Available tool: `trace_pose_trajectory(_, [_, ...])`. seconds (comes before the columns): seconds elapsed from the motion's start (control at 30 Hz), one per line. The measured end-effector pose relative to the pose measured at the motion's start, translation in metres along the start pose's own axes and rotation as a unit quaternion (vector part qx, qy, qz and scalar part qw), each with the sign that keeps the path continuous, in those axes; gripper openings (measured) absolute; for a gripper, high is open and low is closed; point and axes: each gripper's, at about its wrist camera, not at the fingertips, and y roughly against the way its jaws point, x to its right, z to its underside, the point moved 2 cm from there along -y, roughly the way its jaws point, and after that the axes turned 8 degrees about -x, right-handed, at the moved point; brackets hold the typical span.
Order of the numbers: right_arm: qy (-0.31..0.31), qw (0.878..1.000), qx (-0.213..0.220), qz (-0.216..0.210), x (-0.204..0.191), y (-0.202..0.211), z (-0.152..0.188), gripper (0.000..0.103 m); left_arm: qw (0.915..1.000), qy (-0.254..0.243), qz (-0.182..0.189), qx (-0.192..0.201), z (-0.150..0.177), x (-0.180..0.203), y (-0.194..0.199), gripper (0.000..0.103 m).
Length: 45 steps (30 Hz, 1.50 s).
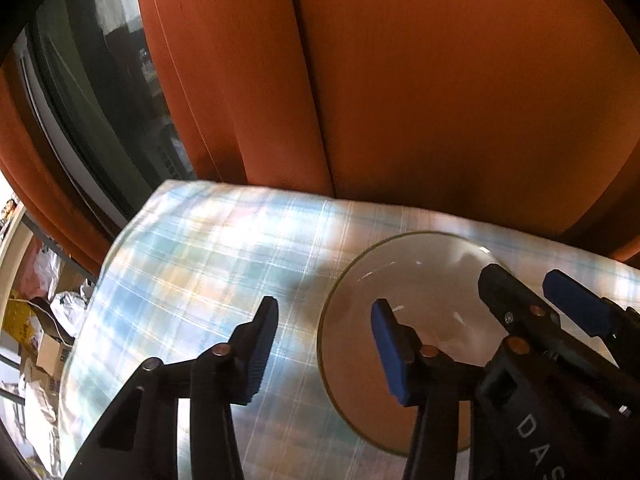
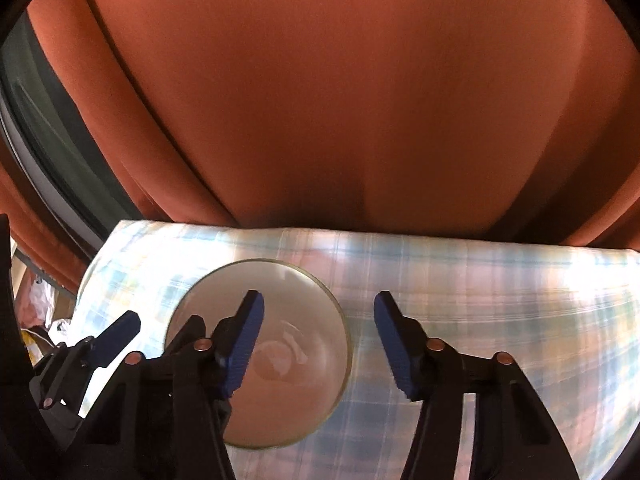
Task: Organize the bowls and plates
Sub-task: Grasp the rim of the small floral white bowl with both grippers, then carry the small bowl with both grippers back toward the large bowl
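A clear glass bowl (image 1: 432, 288) stands on a pale plaid tablecloth (image 1: 200, 260). My left gripper (image 1: 326, 344) straddles the bowl's left rim: its right blue pad is over the inside, its left pad outside, and a wide gap shows between pads and glass. In the right wrist view the same bowl (image 2: 296, 340) has my right gripper (image 2: 320, 320) astride its right rim, left pad inside, right pad outside, not pressing. Each gripper also shows in the other's view: the right gripper (image 1: 524, 276) and the left gripper (image 2: 156, 324).
An orange curtain (image 1: 440, 80) hangs just behind the table's far edge. A dark window (image 1: 100, 80) sits at the left. Boxes and bags (image 1: 44, 320) lie on the floor beyond the table's left edge. The tablecloth (image 2: 480, 300) stretches bare to the right of the bowl.
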Motion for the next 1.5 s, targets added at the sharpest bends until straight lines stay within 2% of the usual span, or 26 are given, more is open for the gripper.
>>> trace_pose_trajectory(0.07, [0.003, 1.000, -0.010, -0.003, 0.000, -0.009, 0.000, 0.051, 1.0000, 0.006, 0.002, -0.003, 0.001, -0.001, -0.005, 0.045])
trace_pose_trajectory(0.13, [0.005, 1.000, -0.012, -0.008, -0.001, -0.014, 0.000, 0.046, 0.9999, 0.011, 0.003, -0.009, 0.000, -0.002, -0.010, 0.038])
trace_pose_trajectory(0.27, [0.006, 1.000, -0.015, -0.013, -0.001, -0.021, 0.000, 0.043, 0.9995, 0.015, 0.015, -0.025, 0.002, 0.000, -0.019, 0.033])
trace_pose_trajectory(0.5, [0.015, 1.000, -0.023, -0.005, 0.001, -0.032, 0.000, 0.031, 0.9991, 0.009, 0.017, -0.038, 0.007, 0.007, -0.026, 0.023])
trace_pose_trajectory(0.67, [0.020, 0.999, -0.032, -0.006, 0.005, -0.036, 0.000, 0.024, 0.9993, -0.004, 0.010, -0.035, 0.009, 0.012, -0.026, 0.023])
trace_pose_trajectory(0.9, [0.017, 0.999, -0.042, -0.006, 0.005, -0.033, 0.004, 0.024, 0.9992, -0.016, 0.007, -0.035, 0.010, 0.011, -0.020, 0.023])
trace_pose_trajectory(1.17, [0.011, 1.000, -0.028, 0.003, 0.006, -0.002, 0.010, 0.024, 0.9993, -0.024, 0.022, -0.019, 0.014, 0.007, 0.011, 0.023])
trace_pose_trajectory(1.5, [-0.009, 0.999, 0.006, 0.031, -0.001, 0.067, 0.020, 0.024, 0.9971, -0.045, 0.060, 0.014, 0.027, -0.004, 0.076, 0.024])
